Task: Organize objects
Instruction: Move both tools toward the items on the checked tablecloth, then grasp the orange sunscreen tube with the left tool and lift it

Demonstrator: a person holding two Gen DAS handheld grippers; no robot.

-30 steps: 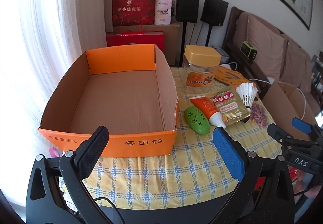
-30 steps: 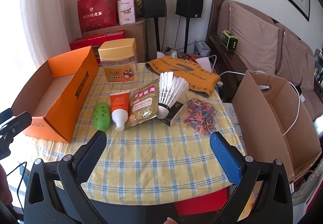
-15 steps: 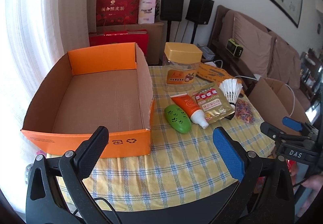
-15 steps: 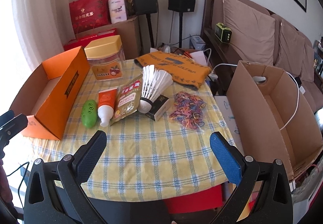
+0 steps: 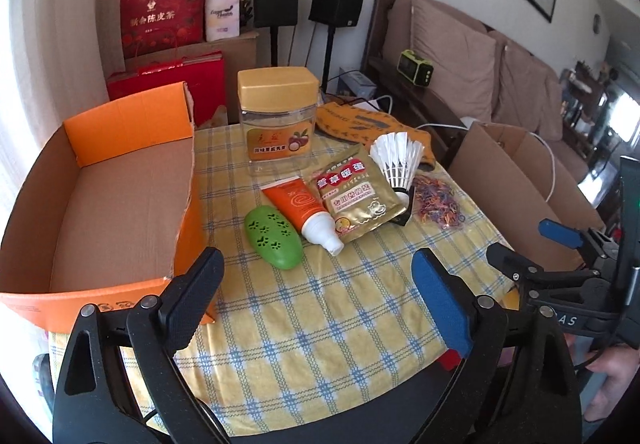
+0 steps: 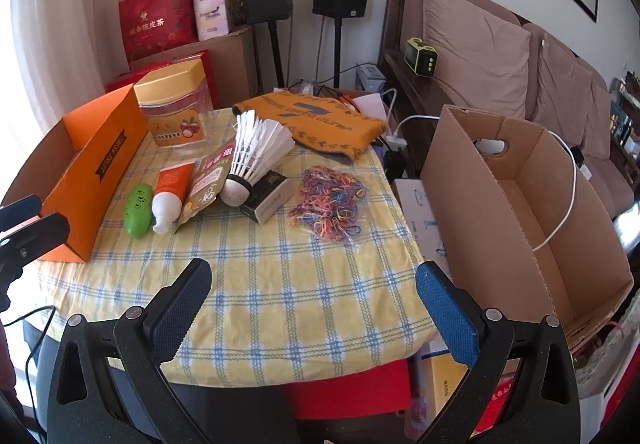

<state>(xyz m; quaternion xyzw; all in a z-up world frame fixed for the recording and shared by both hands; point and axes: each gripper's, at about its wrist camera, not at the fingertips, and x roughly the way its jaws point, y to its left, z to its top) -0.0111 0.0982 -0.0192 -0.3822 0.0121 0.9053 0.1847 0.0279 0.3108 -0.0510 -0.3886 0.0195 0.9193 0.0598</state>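
Nothing's been picked up yet, everything's in a tight bunch mid-table: green case (image 5: 273,238), orange tube (image 5: 301,208) and gold packet (image 5: 357,195) all touching, with the shuttlecock (image 6: 256,155) leaning on a little box (image 6: 269,193). The orange box (image 5: 100,199) on the left sits empty. Left gripper (image 5: 316,298) is wide with its jaws closing on nothing, right gripper (image 6: 314,310) is wide and empty too. I'd worry about grabbing one thing and dragging its neighbours, or scattering the rubber bands (image 6: 330,205) on the right.

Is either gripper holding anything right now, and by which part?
Nothing is held. The left gripper, jaws closing, and the open right gripper have only the yellow checked tablecloth beyond their fingers.
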